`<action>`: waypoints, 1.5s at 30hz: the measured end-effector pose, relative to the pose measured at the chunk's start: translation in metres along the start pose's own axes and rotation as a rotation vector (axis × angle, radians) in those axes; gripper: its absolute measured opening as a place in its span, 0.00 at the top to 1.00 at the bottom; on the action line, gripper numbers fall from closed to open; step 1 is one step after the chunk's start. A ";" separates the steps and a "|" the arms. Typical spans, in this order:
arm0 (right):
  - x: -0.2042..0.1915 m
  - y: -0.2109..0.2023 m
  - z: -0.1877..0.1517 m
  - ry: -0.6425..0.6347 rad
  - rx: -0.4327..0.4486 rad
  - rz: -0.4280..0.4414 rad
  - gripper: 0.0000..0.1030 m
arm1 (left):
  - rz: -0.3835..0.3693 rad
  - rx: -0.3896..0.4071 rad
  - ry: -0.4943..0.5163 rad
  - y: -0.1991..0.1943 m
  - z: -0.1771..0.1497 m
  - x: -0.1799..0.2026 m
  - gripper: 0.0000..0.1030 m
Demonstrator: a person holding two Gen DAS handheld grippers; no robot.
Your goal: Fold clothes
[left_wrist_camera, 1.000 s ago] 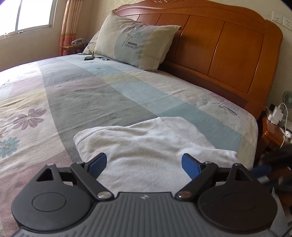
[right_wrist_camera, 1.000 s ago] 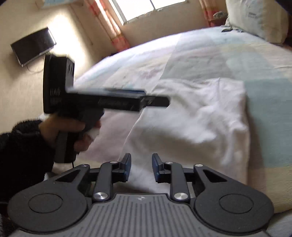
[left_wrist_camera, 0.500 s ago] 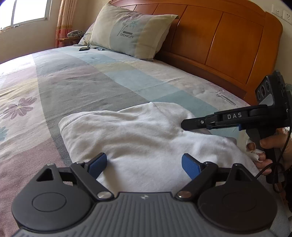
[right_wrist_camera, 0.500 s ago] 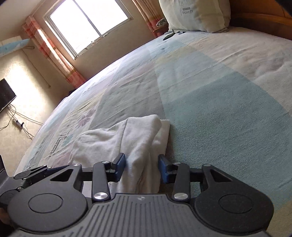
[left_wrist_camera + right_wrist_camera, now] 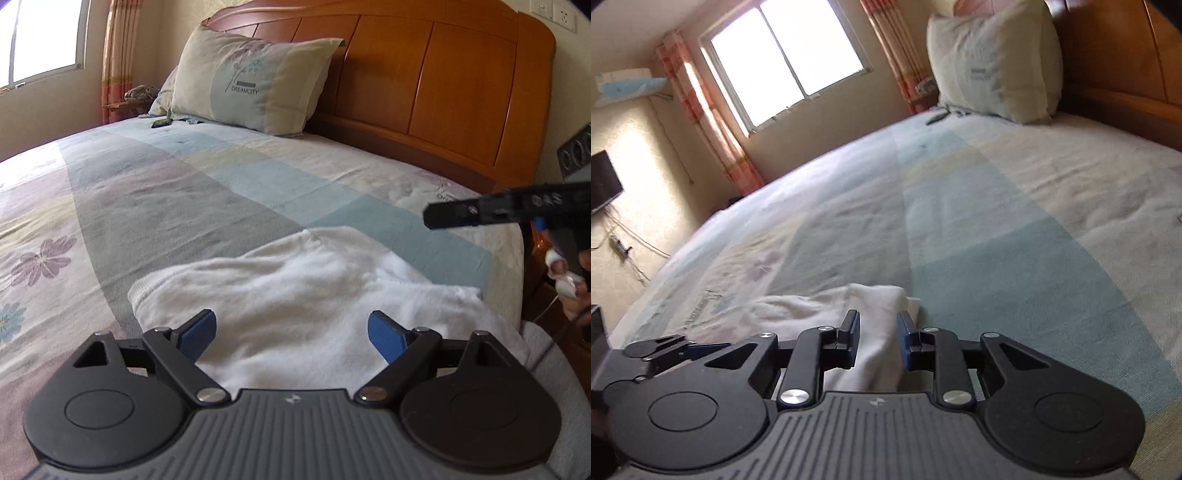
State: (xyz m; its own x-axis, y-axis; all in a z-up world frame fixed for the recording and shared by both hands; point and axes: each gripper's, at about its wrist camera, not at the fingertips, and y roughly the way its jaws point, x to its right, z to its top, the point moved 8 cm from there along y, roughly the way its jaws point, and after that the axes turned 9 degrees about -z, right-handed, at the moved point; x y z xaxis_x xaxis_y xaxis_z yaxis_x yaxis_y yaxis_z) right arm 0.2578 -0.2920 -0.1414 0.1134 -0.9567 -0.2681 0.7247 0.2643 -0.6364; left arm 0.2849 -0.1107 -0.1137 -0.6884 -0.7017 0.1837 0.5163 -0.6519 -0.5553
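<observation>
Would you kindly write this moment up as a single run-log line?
task: fold clothes | left gripper: open above white garment | right gripper: part-closed, garment's edge between its fingers, grip unclear | garment on bed, bunched

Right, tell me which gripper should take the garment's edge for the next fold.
Right. The right gripper already straddles a bunched edge of the white garment with fingers part-open. The left gripper is wide open over flat cloth, no edge between its fingers.
</observation>
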 end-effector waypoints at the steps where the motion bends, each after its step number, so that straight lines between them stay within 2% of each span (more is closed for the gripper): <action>1: -0.004 -0.003 -0.003 -0.014 -0.001 0.005 0.72 | -0.004 0.009 -0.021 0.003 0.005 -0.004 0.13; 6: -0.021 -0.020 -0.018 -0.082 -0.008 0.028 0.73 | 0.000 -0.025 -0.123 0.030 0.003 -0.026 0.13; 8: -0.019 -0.019 -0.031 -0.128 -0.004 0.004 0.94 | 0.048 -0.048 -0.136 0.038 0.000 -0.036 0.13; 9: -0.015 -0.021 -0.033 -0.123 0.016 0.012 0.99 | 0.062 -0.055 -0.146 0.041 -0.001 -0.040 0.13; 11: -0.010 -0.024 -0.034 -0.062 0.007 0.039 0.99 | 0.089 -0.048 -0.174 0.041 0.004 -0.046 0.14; 14: -0.015 -0.024 -0.036 -0.089 0.015 0.010 0.99 | 0.117 0.031 -0.146 0.024 0.023 -0.036 0.14; 16: -0.016 -0.023 -0.036 -0.078 0.020 0.005 0.99 | 0.075 0.054 -0.085 0.018 0.028 -0.019 0.13; 19: -0.011 -0.022 -0.037 -0.025 0.023 0.021 0.99 | 0.022 -0.001 0.008 0.032 0.024 0.000 0.13; 21: -0.010 -0.022 -0.038 -0.018 0.027 0.022 0.99 | 0.022 -0.058 0.034 0.051 0.018 0.001 0.13; 25: -0.013 -0.021 -0.038 -0.019 0.027 0.005 0.99 | 0.070 -0.097 -0.003 0.080 0.023 -0.019 0.13; 29: -0.013 -0.020 -0.038 -0.006 0.024 -0.005 0.99 | 0.145 -0.061 -0.049 0.062 0.041 -0.032 0.14; 33: -0.012 -0.021 -0.039 -0.003 0.027 -0.010 0.99 | 0.079 -0.041 -0.086 0.016 0.030 -0.009 0.12; 38: -0.012 -0.021 -0.040 0.002 0.037 -0.003 0.98 | -0.009 -0.091 -0.242 0.001 -0.019 0.016 0.11; 41: -0.012 -0.021 -0.039 0.009 0.031 -0.002 0.98 | 0.026 -0.099 -0.262 0.011 -0.038 0.010 0.12; 44: -0.016 -0.023 -0.038 -0.002 0.019 -0.022 0.98 | 0.058 -0.094 -0.283 -0.003 -0.029 0.009 0.12; 45: -0.017 -0.024 -0.037 -0.009 0.015 -0.031 0.94 | 0.079 -0.076 -0.283 -0.012 -0.027 0.007 0.11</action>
State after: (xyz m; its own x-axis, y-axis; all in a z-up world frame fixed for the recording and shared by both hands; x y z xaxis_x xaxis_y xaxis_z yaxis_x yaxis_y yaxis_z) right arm 0.2134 -0.2772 -0.1485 0.0966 -0.9655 -0.2419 0.7379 0.2325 -0.6336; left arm 0.2606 -0.1000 -0.1277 -0.4727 -0.8087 0.3500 0.5158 -0.5760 -0.6342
